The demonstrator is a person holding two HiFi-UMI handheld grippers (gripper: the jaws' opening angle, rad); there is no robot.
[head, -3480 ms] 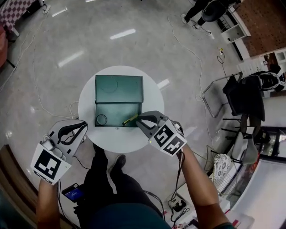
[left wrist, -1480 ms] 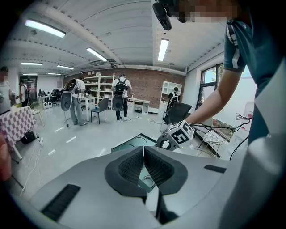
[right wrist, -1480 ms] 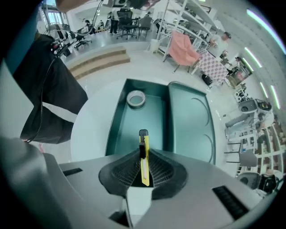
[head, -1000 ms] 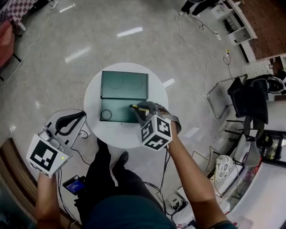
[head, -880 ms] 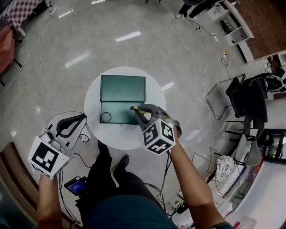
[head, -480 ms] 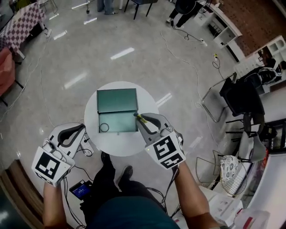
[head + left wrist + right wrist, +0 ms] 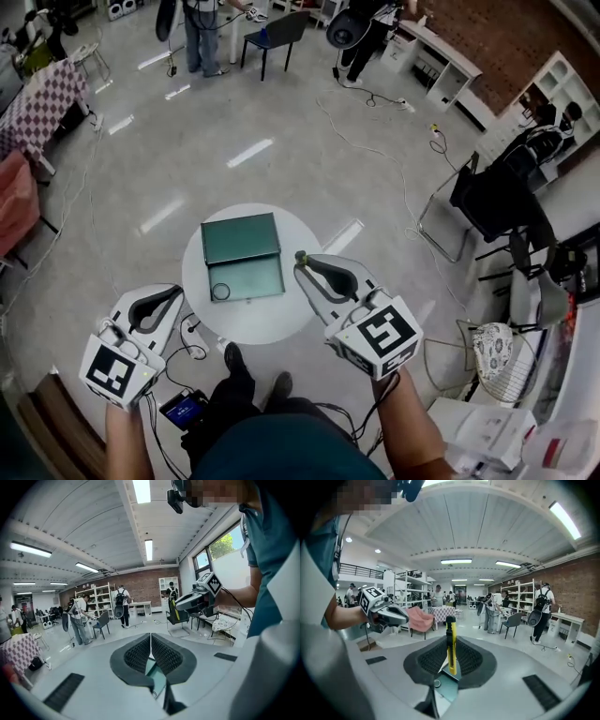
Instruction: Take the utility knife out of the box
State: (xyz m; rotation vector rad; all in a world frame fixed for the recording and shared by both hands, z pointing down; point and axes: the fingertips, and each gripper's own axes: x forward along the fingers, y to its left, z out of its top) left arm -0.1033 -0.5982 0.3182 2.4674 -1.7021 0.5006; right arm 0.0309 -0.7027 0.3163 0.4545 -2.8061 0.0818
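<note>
R tongs [image 7: 302,265] pinch the yellow knife [image 7: 450,641] by its lower end. Most of it sticks out past the pads. Knife is already out of the green box [image 7: 248,279], held in the air just right of it above the white worktop [image 7: 272,323]. L tongs [image 7: 150,644] are pressed together w/ nothing in them, off to the side.

Risks:
- Short grip on a long, thin handle, so it could pivot or slip on a quick swing.
- If dropped it probably hits the worktop edge or the floor.
- If the blade is out (can't tell), it could nick sth.

Box [image 7: 246,278] open-topped, lid [image 7: 241,238] behind it, bare table [image 7: 253,323] strip in front
</note>
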